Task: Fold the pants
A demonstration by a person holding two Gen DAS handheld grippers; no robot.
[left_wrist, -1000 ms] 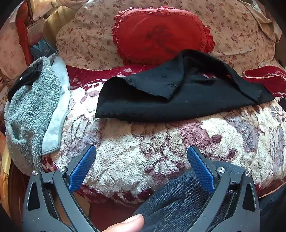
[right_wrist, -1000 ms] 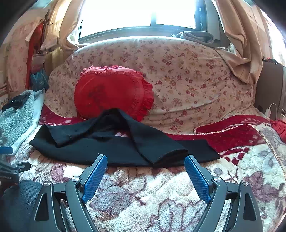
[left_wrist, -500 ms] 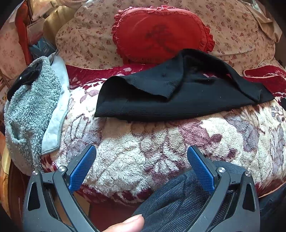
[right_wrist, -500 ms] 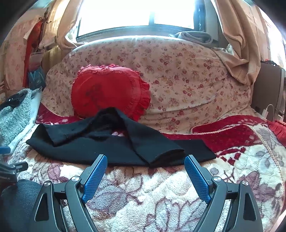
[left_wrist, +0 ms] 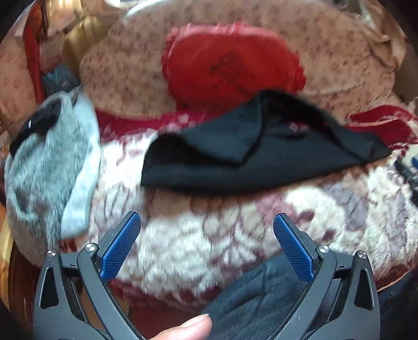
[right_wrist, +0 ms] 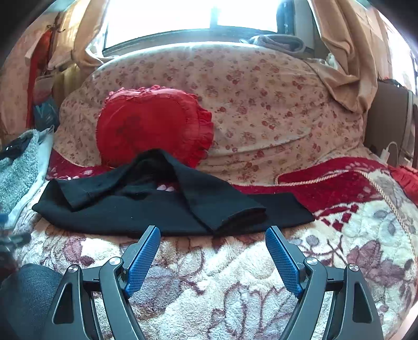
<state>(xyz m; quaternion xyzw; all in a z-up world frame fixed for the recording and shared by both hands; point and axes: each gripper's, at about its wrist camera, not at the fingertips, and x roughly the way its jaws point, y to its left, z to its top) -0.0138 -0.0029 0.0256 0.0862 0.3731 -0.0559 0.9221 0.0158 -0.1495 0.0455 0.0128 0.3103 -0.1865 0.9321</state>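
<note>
**Black pants on a floral blanket, both grippers held short of them**

While the pants [right_wrist: 146, 209] lie partly folded across the blanket [right_wrist: 235, 282], neither gripper touches them.

- Pants: black knit, spread crosswise over the blanket, just in front of the red cushion [right_wrist: 151, 125]. Two flaps lie turned over the long lower layer: one near the left end, one running down to a cuff right of centre. A small gap between the flaps shows the blanket's pattern. The far peak of the cloth touches or overlaps the cushion's lower edge; which one cannot be told.
- Left gripper [left_wrist: 206, 230]: jaws wide apart, blue pads bare, nothing between them. It hangs over the blanket's near edge, well short of the pants' left end. This view is blurred. A thumb tip [left_wrist: 188, 328] shows at the bottom edge, beside dark fabric [left_wrist: 256, 295] under the right finger.
- Right gripper [right_wrist: 213, 235]: jaws closing but apart, nothing between them, only blanket behind. The tips sit just short of the pants' near hem, framing the cuff.
- Cushion: red, frilled, leaning on a floral pillow [right_wrist: 261, 99].
- Grey towel [left_wrist: 44, 167]: fleecy, at the left edge of the blanket, apart from the pants, a small black item on top.
- Window [right_wrist: 193, 18]: bright, behind the pillow, with tan curtains at both sides.
</note>
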